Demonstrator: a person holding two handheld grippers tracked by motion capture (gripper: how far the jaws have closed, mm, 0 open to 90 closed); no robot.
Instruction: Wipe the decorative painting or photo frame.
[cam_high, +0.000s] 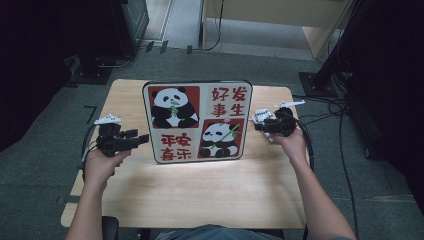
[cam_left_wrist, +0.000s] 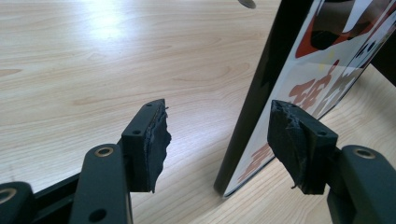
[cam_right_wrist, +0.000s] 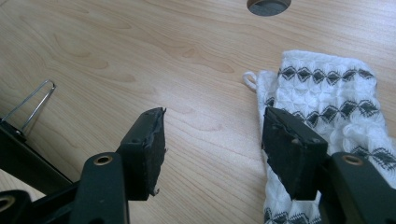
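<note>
One panda board stands upright on the table, its picture facing the person. One cloth lies beside the right gripper. Both it and the left gripper have jaws spread wide, pinching nothing.

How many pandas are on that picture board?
2 on the picture board: one panda in the upper left square, another panda in the lower right square. The other two squares hold red writing. The board's back is hidden, so more could be there.

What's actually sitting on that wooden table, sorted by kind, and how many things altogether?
Panda picture board, standing upright: 1
White cloth with dark diamond pattern: 1
Total: 2
</note>
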